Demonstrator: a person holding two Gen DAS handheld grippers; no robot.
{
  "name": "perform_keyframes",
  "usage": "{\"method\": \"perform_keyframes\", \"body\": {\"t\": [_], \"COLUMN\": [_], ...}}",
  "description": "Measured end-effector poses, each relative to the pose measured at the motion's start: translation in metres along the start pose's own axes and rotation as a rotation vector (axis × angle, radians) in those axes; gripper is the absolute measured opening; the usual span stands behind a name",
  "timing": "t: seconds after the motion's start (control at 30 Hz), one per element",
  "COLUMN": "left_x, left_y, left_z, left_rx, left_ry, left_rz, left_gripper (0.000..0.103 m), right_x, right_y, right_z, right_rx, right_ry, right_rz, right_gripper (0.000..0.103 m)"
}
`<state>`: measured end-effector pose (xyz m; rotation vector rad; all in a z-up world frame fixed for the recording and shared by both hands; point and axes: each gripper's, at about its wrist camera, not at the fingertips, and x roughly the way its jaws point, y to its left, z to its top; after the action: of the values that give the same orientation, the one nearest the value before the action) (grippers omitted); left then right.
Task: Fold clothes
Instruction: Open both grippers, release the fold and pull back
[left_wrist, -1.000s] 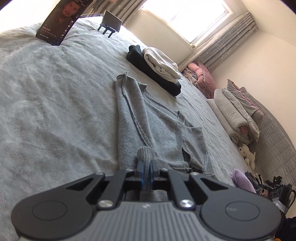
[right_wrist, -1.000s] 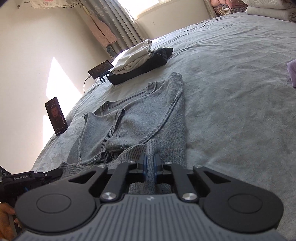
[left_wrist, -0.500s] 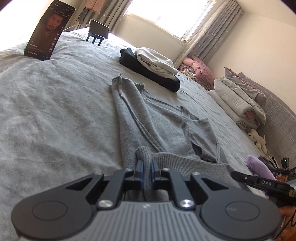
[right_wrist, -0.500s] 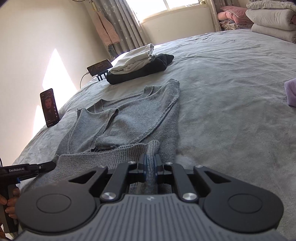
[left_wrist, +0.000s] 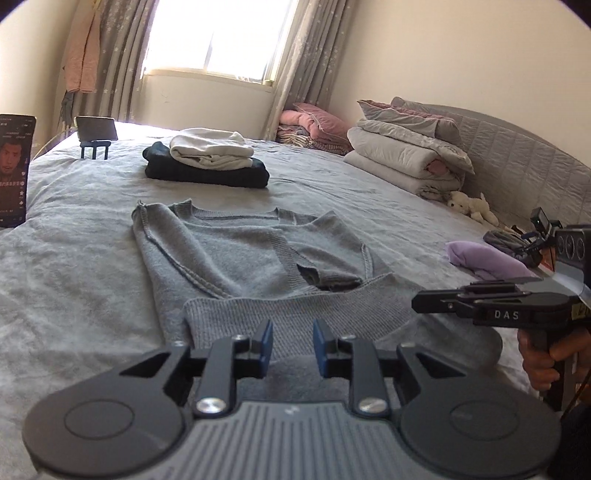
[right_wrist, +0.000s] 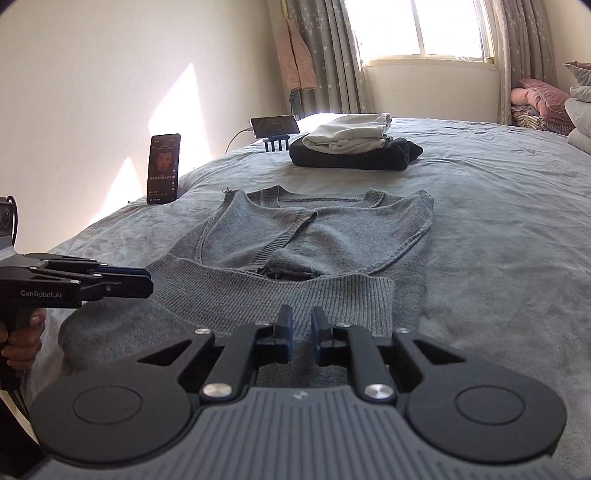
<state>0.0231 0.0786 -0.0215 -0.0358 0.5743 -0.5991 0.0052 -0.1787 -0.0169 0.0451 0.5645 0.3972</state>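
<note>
A grey knit sweater (left_wrist: 236, 254) lies on the grey bed (left_wrist: 74, 280), sleeves folded in and its ribbed hem folded up over the body; it also shows in the right wrist view (right_wrist: 314, 240). My left gripper (left_wrist: 292, 347) is open and empty, just in front of the hem's left part. My right gripper (right_wrist: 302, 330) is open a little and empty, just in front of the hem's right part. Each gripper shows from the side in the other's view: the right (left_wrist: 417, 304), the left (right_wrist: 147, 282).
A stack of folded dark and white clothes (left_wrist: 207, 162) lies beyond the sweater. A phone (left_wrist: 13, 170) and a tablet on a stand (left_wrist: 96, 129) stand at the bed's left. Folded quilts (left_wrist: 402, 155), a plush toy (left_wrist: 469, 205) and a purple cloth (left_wrist: 487, 260) lie at the right.
Both grippers have let go of the sweater's hem and opened. They have drawn back and levelled, and the hem now lies folded over the body.
</note>
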Motion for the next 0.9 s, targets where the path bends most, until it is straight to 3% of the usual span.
{"method": "perform_keyframes", "body": {"t": [0.1, 0.37, 0.5, 0.63, 0.77, 0.9], "left_x": [0.004, -0.026, -0.03, -0.018, -0.01, -0.024], "left_y": [0.001, 0.025, 0.002, -0.027, -0.041, -0.028], "left_z": [-0.009, -0.012, -0.008, -0.013, -0.029, -0.03], "left_rx": [0.052, -0.018, 0.047, 0.134, 0.239, 0.229], "left_ry": [0.033, -0.007, -0.04, -0.004, 0.045, 0.058], "left_rz": [0.001, 0.021, -0.025, -0.09, -0.064, -0.064], "left_gripper": [0.025, 0.026, 0.033, 0.035, 0.036, 0.041], "right_x": [0.002, -0.028, -0.042, -0.037, -0.026, -0.037], "right_y": [-0.005, -0.039, -0.021, 0.008, 0.02, 0.006], "right_z": [-0.008, -0.016, -0.007, -0.007, -0.024, -0.031], "right_rx": [-0.026, 0.053, 0.044, -0.025, -0.117, -0.113], "right_ry": [0.016, -0.017, -0.055, -0.03, 0.042, 0.052], "right_rz": [-0.003, -0.014, 0.054, 0.124, 0.099, 0.082], "right_gripper": [0.017, 0.021, 0.025, 0.027, 0.028, 0.031]}}
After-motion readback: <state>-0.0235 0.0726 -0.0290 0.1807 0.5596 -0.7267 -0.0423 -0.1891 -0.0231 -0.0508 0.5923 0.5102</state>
